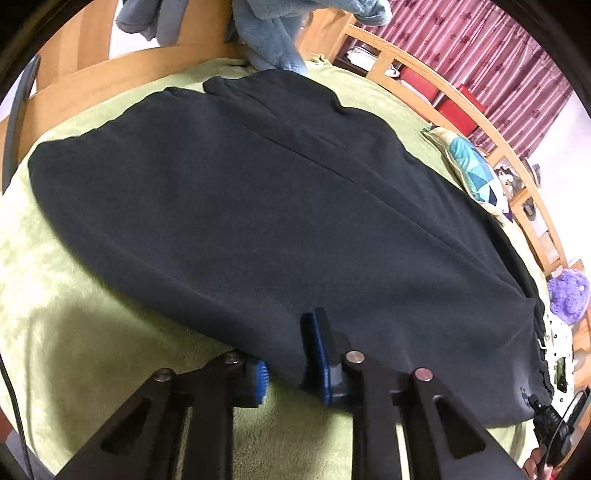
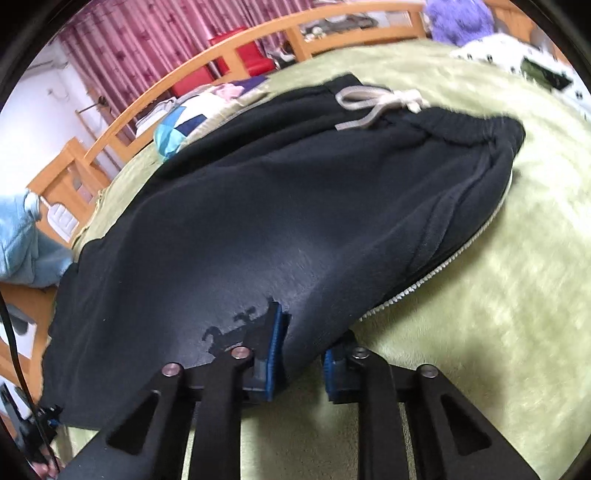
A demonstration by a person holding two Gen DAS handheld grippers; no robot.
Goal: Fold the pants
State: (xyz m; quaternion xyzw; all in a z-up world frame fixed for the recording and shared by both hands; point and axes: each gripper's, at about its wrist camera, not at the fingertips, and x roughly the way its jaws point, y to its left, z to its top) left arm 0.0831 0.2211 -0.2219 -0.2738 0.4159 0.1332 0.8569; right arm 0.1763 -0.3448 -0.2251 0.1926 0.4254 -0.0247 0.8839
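Observation:
Black fleece pants (image 1: 258,206) lie on a green blanket (image 1: 66,332), legs side by side running away from me. My left gripper (image 1: 286,354) has its blue-padded jaws around the near edge of the pants, one pad above and one below the cloth. In the right wrist view the pants (image 2: 277,206) show their elastic waistband and a grey drawstring (image 2: 373,103) at the far end. My right gripper (image 2: 303,343) pinches the near edge of the cloth beside a small printed logo (image 2: 229,328).
A wooden bed rail (image 1: 454,96) curves round the blanket. A patterned pillow (image 1: 472,166) lies by the pants. Blue clothing (image 1: 269,33) hangs at the far end. A purple plush (image 1: 569,291) and spotted cloth (image 2: 509,48) lie beyond the waistband.

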